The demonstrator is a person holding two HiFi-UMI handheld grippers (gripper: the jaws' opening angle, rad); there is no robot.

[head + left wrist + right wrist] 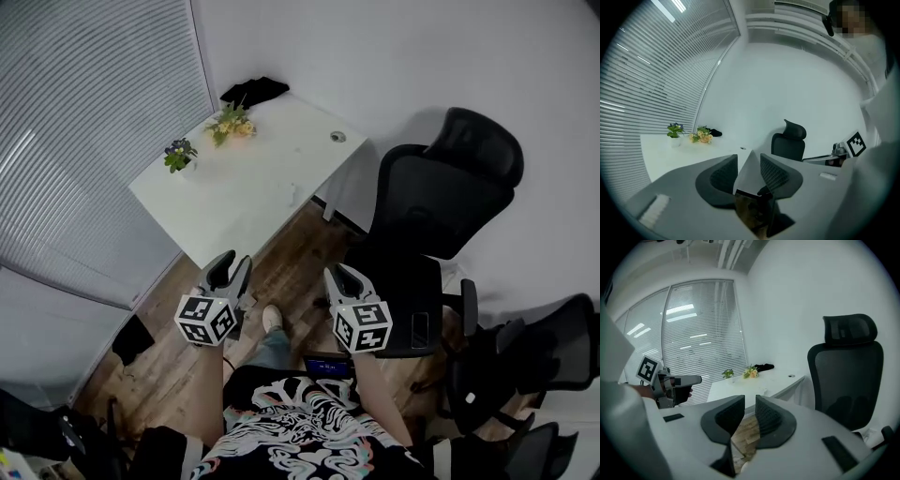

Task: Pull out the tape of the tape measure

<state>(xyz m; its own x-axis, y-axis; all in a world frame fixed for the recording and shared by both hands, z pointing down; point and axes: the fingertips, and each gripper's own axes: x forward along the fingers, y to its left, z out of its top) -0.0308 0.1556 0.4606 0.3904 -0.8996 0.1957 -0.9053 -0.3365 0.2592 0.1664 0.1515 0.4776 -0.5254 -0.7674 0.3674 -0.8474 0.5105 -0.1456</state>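
**Both grippers empty, short of the desk, tape measure not yet located**

Standing off the near corner of the desk (244, 192), over wooden floor (295, 258). Holding the left gripper (749, 159) with jaws spread wide, nothing between them but the desk's corner beyond. Holding the right gripper (750, 401) level with it, equally short of the desk, jaws parted only narrowly and also empty, with floor showing through the gap.

Cannot make out the tape measure for certain. Possibly the small pale object (293, 195) near the desk's near-right edge, but too small to tell. First risk, then: reaching for the wrong thing.

Probably too tight a gap on the right gripper for the case, so likely to nudge it along the smooth top instead of closing round it. Likely to drag the whole case toward the desk's edge if pulling the tab without pinning the case first. Likely to lose the tab on a shallow pinch and let the tape snap back.

Just off the desk's right side, an office chair (441, 202): close enough to catch a right elbow on the way in.

Along the desk's far-left edge, a small potted plant (178, 155) and flowers (232, 124). Well clear of the pale object, but easy to sweep over with a long drawn tape.
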